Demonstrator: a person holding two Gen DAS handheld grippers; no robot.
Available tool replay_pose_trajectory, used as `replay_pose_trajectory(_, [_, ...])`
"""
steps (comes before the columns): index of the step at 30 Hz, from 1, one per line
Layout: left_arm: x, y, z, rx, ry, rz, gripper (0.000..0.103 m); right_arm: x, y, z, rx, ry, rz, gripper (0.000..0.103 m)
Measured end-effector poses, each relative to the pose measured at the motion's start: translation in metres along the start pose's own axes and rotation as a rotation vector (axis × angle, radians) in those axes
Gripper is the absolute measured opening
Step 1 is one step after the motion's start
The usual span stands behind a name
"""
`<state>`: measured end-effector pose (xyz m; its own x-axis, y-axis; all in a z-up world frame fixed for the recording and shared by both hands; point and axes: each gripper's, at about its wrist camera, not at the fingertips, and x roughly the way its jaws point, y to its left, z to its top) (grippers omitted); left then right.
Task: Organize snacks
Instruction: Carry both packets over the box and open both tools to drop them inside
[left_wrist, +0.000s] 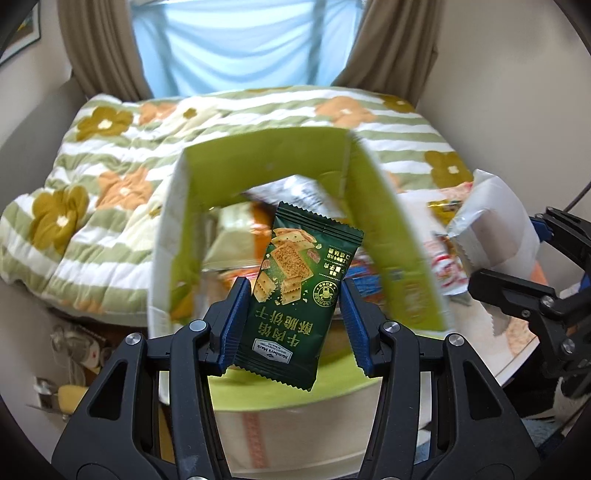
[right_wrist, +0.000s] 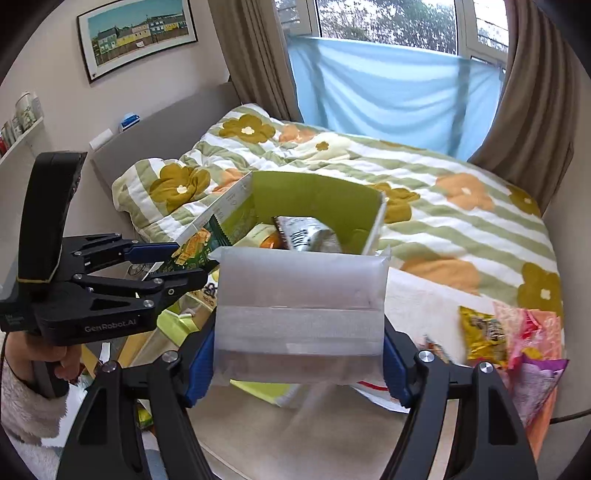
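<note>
My left gripper (left_wrist: 294, 291) is shut on a dark green cracker packet (left_wrist: 295, 258), held upright in front of an open cardboard box (left_wrist: 388, 221) with a green lining. Several snack packets lie blurred inside the box. My right gripper (right_wrist: 299, 332) is shut on a wide, translucent white packet (right_wrist: 301, 295), just short of the same box (right_wrist: 317, 195). In the right wrist view the left gripper (right_wrist: 188, 262) holds the green packet (right_wrist: 199, 247) by the box's left wall. In the left wrist view the right gripper (left_wrist: 517, 251) and its white packet (left_wrist: 495, 218) sit to the right of the box.
Loose snack packets, yellow (right_wrist: 480, 332) and pink (right_wrist: 532, 332), lie on the pale table (right_wrist: 295, 435) at the right. A bed with a floral quilt (right_wrist: 461, 229) stands behind the box. A hand in a fuzzy sleeve (right_wrist: 26, 402) grips the left tool's handle.
</note>
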<state>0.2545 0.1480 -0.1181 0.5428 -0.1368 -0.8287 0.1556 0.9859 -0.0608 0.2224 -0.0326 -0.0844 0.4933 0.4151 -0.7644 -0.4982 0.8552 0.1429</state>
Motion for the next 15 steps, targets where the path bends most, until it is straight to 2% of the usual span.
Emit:
replay_pose_trajectory(8, [0.035, 0.035, -0.009, 0.022, 0.068, -0.056, 0.048, 0.042, 0.029, 0.0, 0.091, 0.074, -0.044, 0.071])
replay_pose_trajectory(10, [0.04, 0.037, -0.009, 0.03, 0.078, -0.066, 0.069, 0.05, 0.03, -0.003, 0.113, 0.092, -0.054, 0.071])
replay_pose_trajectory(11, [0.042, 0.038, -0.01, 0.031, 0.081, -0.056, 0.093, 0.053, 0.03, -0.004, 0.121, 0.1, -0.056, 0.071])
replay_pose_trajectory(12, [0.04, 0.039, -0.012, 0.029, 0.071, -0.056, 0.103, 0.057, 0.03, -0.005, 0.128, 0.11, -0.057, 0.071])
replay_pose_trajectory(15, [0.034, 0.042, -0.013, 0.013, 0.055, -0.074, 0.103, 0.061, 0.03, -0.009, 0.117, 0.132, -0.076, 0.071])
